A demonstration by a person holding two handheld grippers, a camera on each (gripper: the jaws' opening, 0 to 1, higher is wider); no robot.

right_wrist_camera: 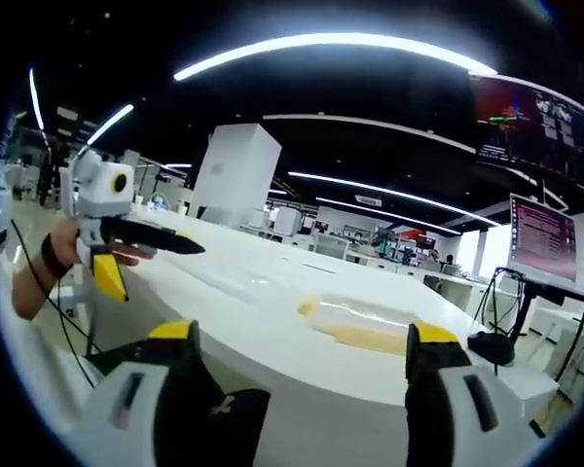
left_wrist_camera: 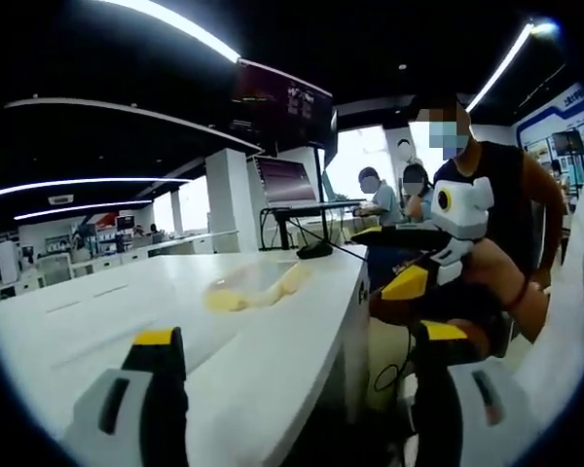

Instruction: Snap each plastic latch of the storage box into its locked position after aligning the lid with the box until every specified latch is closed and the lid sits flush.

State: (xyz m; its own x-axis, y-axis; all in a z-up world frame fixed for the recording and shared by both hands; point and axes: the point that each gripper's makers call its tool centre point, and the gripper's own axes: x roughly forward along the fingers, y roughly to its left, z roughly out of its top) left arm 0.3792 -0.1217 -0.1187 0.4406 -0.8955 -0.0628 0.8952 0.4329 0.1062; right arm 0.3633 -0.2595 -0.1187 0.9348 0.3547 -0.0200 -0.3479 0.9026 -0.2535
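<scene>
No readable text; writing on hanging screens (left_wrist_camera: 280, 105) and monitor (right_wrist_camera: 542, 235) too blurred.

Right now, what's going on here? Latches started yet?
Not yet. A person holds both grippers up off a white table; neither touches anything. The clear storage box with yellow latches sits on the table, out ahead of both. The left gripper and right gripper have their fingers spread apart, nothing between them. Whether any latch is closed is too blurred to tell.

You face a long white table (left_wrist_camera: 273, 331) in an open office under a dark ceiling with curved light strips (right_wrist_camera: 331, 44). Monitors (right_wrist_camera: 542, 236) stand beyond; white pillars (left_wrist_camera: 232, 195) rise behind.
</scene>
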